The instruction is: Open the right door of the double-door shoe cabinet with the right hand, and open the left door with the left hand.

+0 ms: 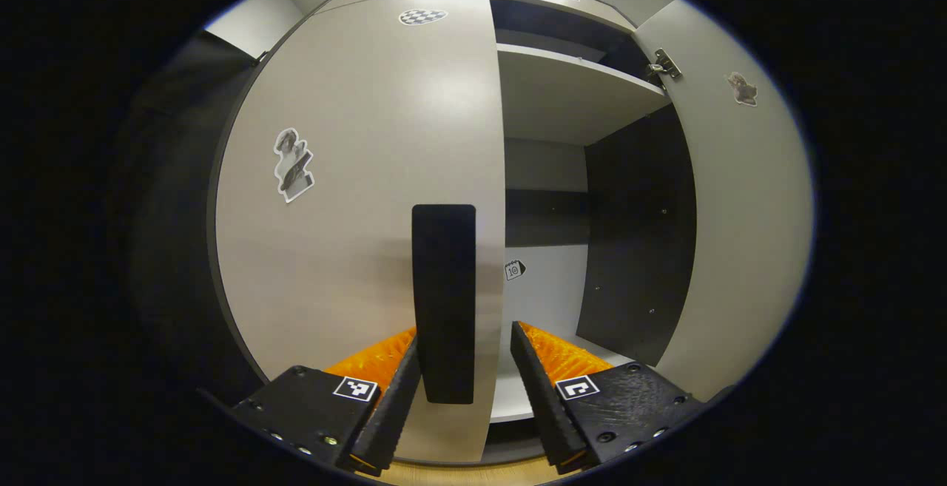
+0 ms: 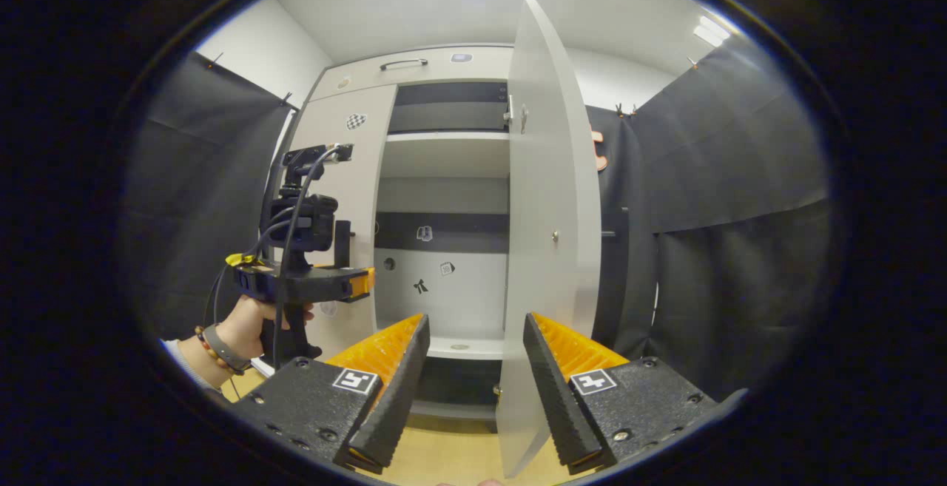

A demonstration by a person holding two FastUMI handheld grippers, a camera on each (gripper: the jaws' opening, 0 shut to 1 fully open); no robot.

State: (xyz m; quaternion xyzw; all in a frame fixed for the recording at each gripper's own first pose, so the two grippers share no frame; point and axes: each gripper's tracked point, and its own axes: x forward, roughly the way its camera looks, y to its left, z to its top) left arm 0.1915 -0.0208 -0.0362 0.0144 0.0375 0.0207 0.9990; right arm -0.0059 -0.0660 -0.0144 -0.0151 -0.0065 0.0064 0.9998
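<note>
The cabinet's (image 2: pixel 444 205) base is cut off at the bottom of the left gripper view, and in the right gripper view the lower edge of the right door (image 2: pixel 551 249) runs out of sight between the fingers. Small stickers on the back panel in the centre of the right gripper view are too small to make out. The right door's handle (image 2: pixel 618 238) shows as a dark bar behind the door's edge, right of centre, mostly hidden. In the left gripper view the left door (image 1: pixel 355 175) fills the centre-left, shut or nearly so, with its black handle (image 1: pixel 444 301) upright at lower centre. The left gripper (image 1: pixel 466 390) sits at the bottom of that view with its jaws wide; the handle's lower end lies between the fingers, just beside the left one, though whether it touches cannot be told, and the right finger (image 1: pixel 536 390) stands clear of the door's edge. In the right gripper view this gripper appears at left centre, held by a hand (image 2: pixel 248 327) with a bracelet, its tip at the left door's handle. The right gripper (image 2: pixel 470 390), at the bottom of its own view, has its jaws wide and grips nothing; the right door stands wide open, edge-on, in the gap above them. A shelf (image 1: pixel 570 83) shows inside at the upper centre of the left gripper view.
</note>
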